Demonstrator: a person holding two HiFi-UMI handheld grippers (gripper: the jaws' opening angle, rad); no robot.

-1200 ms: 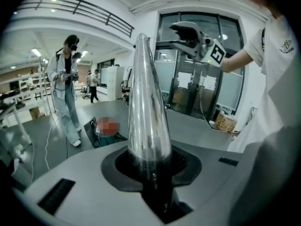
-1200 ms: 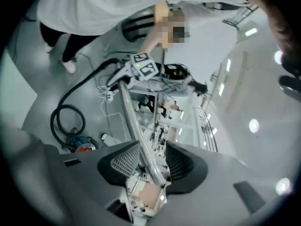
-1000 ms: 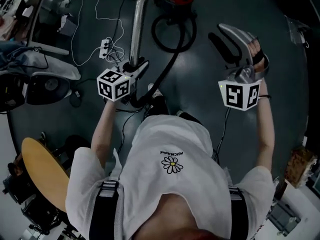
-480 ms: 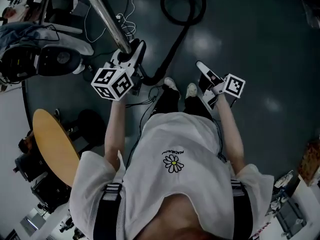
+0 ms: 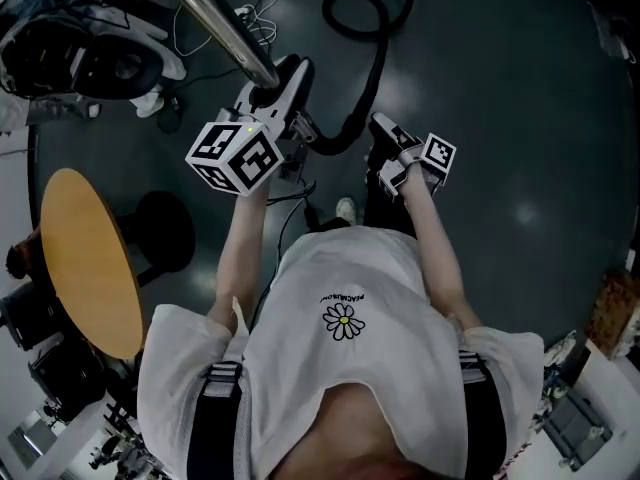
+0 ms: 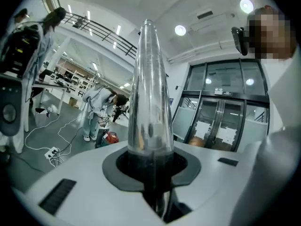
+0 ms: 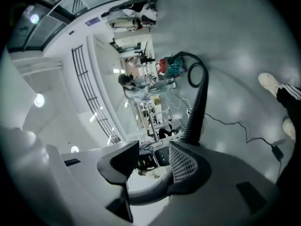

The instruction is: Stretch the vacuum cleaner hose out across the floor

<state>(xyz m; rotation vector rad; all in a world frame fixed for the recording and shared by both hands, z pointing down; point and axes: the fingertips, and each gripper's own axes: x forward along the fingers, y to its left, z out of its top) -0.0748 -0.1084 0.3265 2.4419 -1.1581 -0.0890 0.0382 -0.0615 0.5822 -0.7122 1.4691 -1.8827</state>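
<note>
Two handheld grippers are hovering over a dark floor [image 5: 500, 88] in the head view. The left gripper [image 5: 272, 96] is clamping the lower end of a chrome tube [image 5: 215, 23], which is slanting toward the upper left. From there the black hose [image 5: 372, 78] is curving up to a loop at the top edge. The right gripper [image 5: 390, 143] is hanging just right of the hose, and a round yellow table [image 5: 85, 258] is standing at the left.

In the left gripper view, the jaws are pinching the tube's base, with the tube rising straight ahead.

In the right gripper view, the jaws are standing slightly apart with nothing between them. The ribbed hose is running from behind the right pad across the floor to the red vacuum cleaner [image 7: 168, 66].
</note>
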